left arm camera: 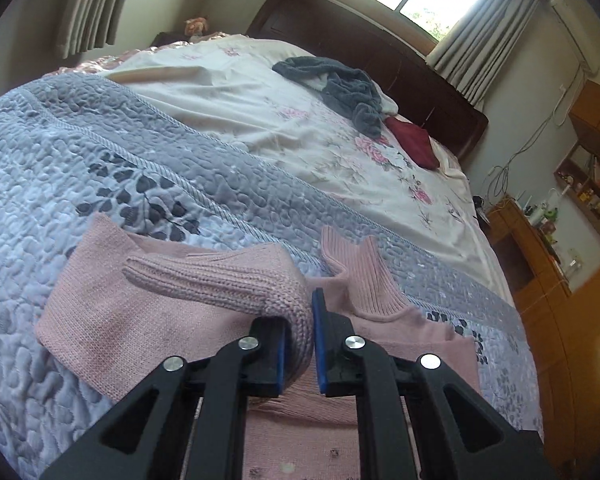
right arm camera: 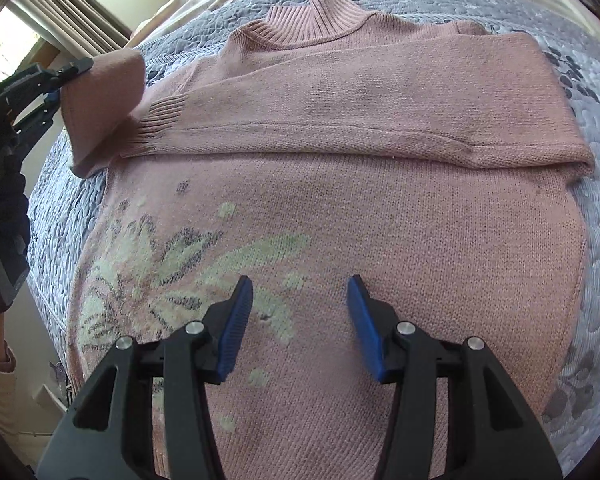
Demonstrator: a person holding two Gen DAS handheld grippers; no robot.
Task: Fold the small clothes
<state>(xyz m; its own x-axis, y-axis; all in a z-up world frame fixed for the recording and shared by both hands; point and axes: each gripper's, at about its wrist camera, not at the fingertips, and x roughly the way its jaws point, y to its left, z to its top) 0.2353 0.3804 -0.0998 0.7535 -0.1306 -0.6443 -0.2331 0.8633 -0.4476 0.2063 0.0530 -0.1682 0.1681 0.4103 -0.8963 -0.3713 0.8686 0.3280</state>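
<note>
A pink knitted sweater (right arm camera: 380, 208) with a pale flower pattern lies flat on the quilted bedspread (right arm camera: 596, 112). One sleeve (right arm camera: 360, 92) is folded across its chest, below the ribbed collar (right arm camera: 320, 20). My left gripper (left arm camera: 300, 340) is shut on the ribbed cuff (left arm camera: 228, 284) of the other sleeve and holds it lifted above the sweater's left edge. That same gripper (right arm camera: 60, 80) shows at the far left of the right wrist view, with the pink sleeve (right arm camera: 100, 104) hanging from it. My right gripper (right arm camera: 300, 320) hovers open over the sweater's lower front, nothing between its blue pads.
The grey-blue bedspread (left arm camera: 60, 152) covers the near half of the bed; a white floral sheet (left arm camera: 300, 128) lies beyond. A dark grey garment (left arm camera: 340, 88) and a dark red cloth (left arm camera: 414, 140) lie near the dark headboard (left arm camera: 380, 44). Wooden furniture (left arm camera: 540, 280) stands to the right.
</note>
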